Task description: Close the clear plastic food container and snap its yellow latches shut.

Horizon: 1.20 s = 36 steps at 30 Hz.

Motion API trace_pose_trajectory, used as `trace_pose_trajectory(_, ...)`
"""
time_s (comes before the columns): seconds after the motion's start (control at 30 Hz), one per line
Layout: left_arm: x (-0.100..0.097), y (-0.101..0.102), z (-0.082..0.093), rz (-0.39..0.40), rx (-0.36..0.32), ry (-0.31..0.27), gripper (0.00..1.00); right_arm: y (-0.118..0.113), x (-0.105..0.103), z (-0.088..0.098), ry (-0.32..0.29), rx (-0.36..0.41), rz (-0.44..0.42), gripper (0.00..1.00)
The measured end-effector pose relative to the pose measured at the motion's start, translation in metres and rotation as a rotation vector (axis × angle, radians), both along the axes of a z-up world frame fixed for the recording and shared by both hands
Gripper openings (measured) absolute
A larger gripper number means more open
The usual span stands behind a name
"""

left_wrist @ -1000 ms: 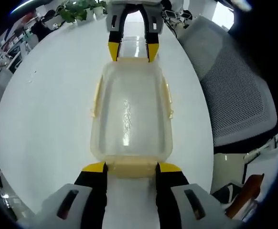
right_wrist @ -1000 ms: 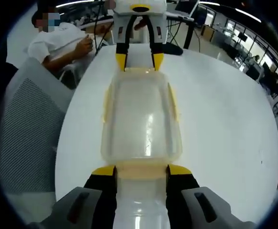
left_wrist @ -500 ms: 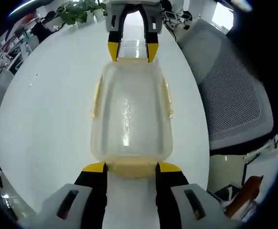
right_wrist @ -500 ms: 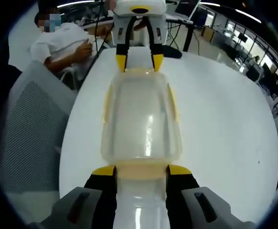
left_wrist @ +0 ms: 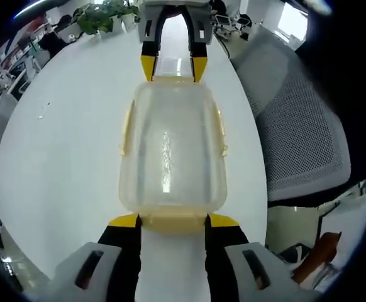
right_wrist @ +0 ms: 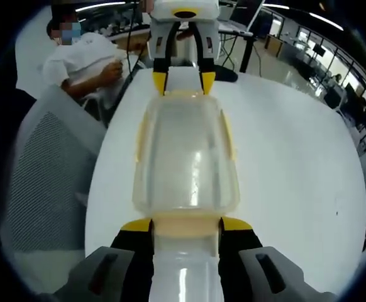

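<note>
Clear glossy plastic container (left_wrist: 170, 151), smooth white table (left_wrist: 57, 157), mesh chair (left_wrist: 296, 138)

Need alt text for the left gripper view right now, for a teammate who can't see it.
A clear plastic food container with yellow latches lies on a white table, the left gripper at its near end and the right gripper at its far end. A grey mesh chair stands beside the table.

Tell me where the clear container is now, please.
The container sits on the white table, between the left tongs and right tongs, beside a grey chair.

An open-plan office: mesh chair (left_wrist: 302, 138); white table (right_wrist: 296, 163); rows of desks (right_wrist: 321, 56); potted plant (left_wrist: 101, 16).
</note>
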<state>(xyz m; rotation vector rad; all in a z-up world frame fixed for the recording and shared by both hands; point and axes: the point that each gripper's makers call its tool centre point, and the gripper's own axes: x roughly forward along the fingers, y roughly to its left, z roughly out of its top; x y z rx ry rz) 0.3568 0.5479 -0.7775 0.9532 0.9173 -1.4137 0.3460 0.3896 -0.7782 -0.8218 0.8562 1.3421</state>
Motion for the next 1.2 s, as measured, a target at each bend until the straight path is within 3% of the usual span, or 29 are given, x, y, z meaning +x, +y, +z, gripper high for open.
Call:
trace_pose_trajectory(0.27,0.002,-0.004,0.008,-0.007,-0.004,-0.015,0.38,-0.003,0.000,0.006,-0.003,0.002,-0.008,0.38)
trace_pose_trajectory(0.63,-0.002,-0.004,0.006,0.013,-0.001,0.001,0.38,-0.004,-0.002,0.009,-0.011,-0.004,0.007,0.38)
trace_pose_trajectory(1.2,-0.007,-0.031,0.009,0.014,-0.022,-0.008,0.38,-0.031,-0.005,0.013,-0.007,-0.017,0.011,0.39)
